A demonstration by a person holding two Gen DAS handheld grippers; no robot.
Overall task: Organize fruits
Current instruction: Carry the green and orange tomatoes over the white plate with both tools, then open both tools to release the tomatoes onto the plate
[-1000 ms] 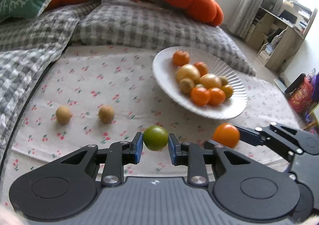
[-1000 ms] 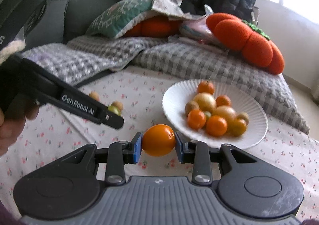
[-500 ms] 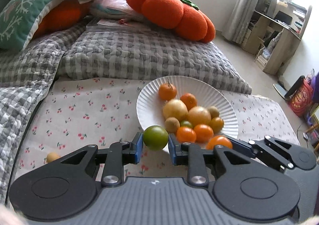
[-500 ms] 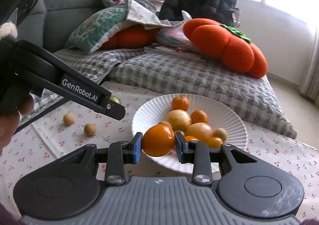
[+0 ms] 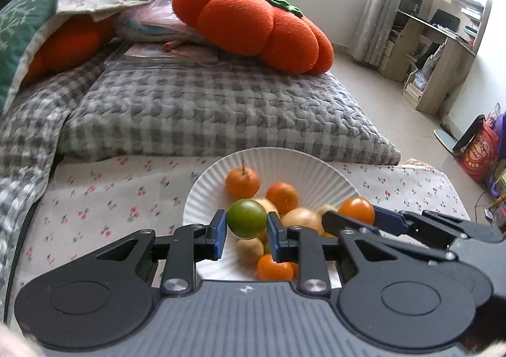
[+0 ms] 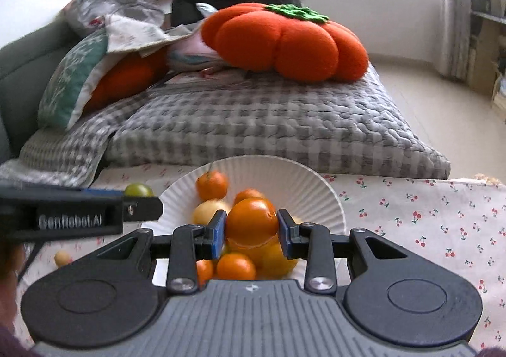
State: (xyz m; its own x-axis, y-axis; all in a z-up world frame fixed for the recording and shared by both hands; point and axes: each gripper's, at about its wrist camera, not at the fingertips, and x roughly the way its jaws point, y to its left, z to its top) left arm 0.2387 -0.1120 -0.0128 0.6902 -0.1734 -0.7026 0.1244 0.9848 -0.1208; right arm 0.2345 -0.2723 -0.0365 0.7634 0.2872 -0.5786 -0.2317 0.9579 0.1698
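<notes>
Label "GenRobot.AI" on left tool [image 6: 139, 208] | we see it grasping smooth green fruit [image 5: 246, 218] | right tool [image 6: 252, 228] grasping glossy orange fruit [image 6: 252, 221] | ribbed white plate [image 5: 284, 160].

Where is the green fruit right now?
In the left wrist view, the green fruit sits clamped in the left gripper, held over the near-left part of the white plate, just ahead of the piled fruit.

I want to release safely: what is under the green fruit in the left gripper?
Under the green fruit lies the white plate with orange and yellow fruits. The left gripper hides the plate's near part.
</notes>
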